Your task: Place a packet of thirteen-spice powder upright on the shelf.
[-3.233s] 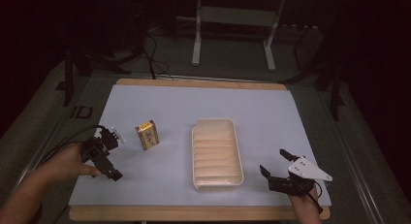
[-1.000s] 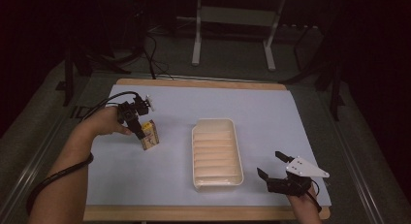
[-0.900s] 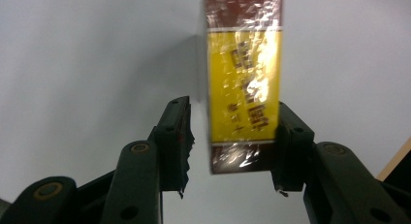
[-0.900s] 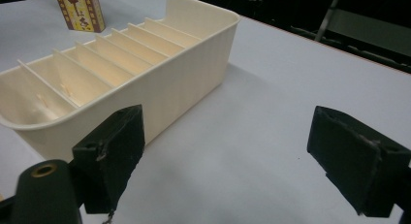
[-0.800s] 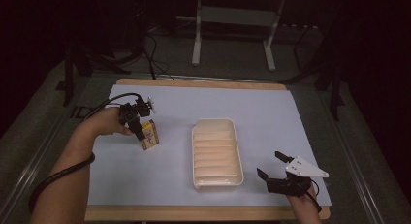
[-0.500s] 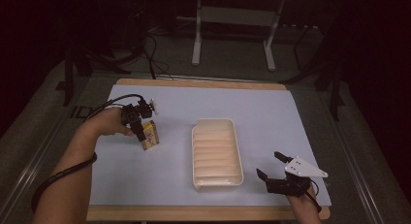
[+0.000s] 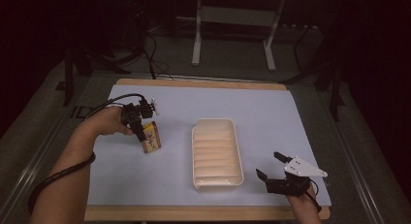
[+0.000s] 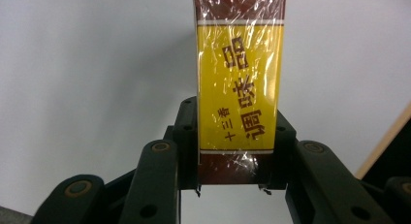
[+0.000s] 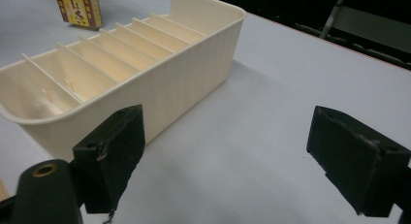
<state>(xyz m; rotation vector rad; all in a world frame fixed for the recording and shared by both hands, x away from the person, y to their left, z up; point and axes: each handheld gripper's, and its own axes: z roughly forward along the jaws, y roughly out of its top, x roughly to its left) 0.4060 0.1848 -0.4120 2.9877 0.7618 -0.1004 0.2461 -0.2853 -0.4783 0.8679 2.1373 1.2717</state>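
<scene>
Box grabbed, still left of the tray

We're clamping the left gripper (image 8: pixel 228 185) on the box (image 8: pixel 237 83); right gripper (image 7: pixel 271 166) is idling wide open, empty, by the tray (image 7: pixel 217 185), nothing loaded yet.

The high view is dim overall: the pale worktop (image 7: pixel 271 117) is the one evenly lit area, while the floor and stands beyond it sink into near-black. Light falls from above, so shadows are short and soft. That view is grainy and slightly soft. The left gripper view is bright and sharp on the yellow packet (image 8: pixel 238 83), whose plastic wrap throws small white glints; the background is a flat, shadowless grey. The right gripper view is crisp on the cream tray (image 9: pixel 145 69), which casts a soft shadow on the worktop; nearby black jaws are slightly blurred.
</scene>
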